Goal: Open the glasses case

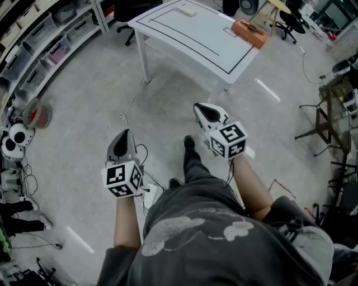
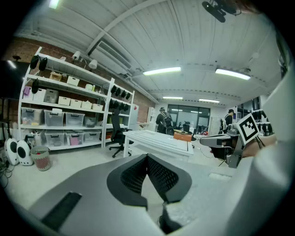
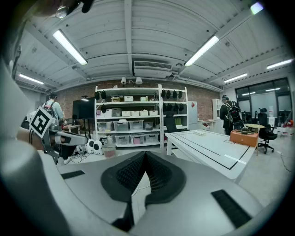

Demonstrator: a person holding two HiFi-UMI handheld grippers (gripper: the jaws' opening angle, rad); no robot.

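Note:
An orange case (image 1: pixel 250 32) lies at the right end of the white table (image 1: pixel 190 39), far ahead of me; it also shows in the left gripper view as the orange case (image 2: pixel 182 136) and in the right gripper view as the orange case (image 3: pixel 244 137). A small white flat object (image 1: pixel 185 10) lies near the table's far edge. My left gripper (image 1: pixel 124 136) and right gripper (image 1: pixel 201 108) hang over the bare floor, well short of the table. Both are shut with nothing between them: the left gripper (image 2: pixel 147 159) and the right gripper (image 3: pixel 145 155) each show pads meeting at the tips.
Shelves with plastic bins (image 1: pixel 39 39) line the left wall, with a red basket (image 1: pixel 37 114) and white devices (image 1: pixel 14 139) below. Cables (image 1: pixel 131 106) trail across the floor. An office chair (image 1: pixel 126 17) stands behind the table, a metal-frame chair (image 1: pixel 324 123) at right. People (image 2: pixel 162 120) stand far off.

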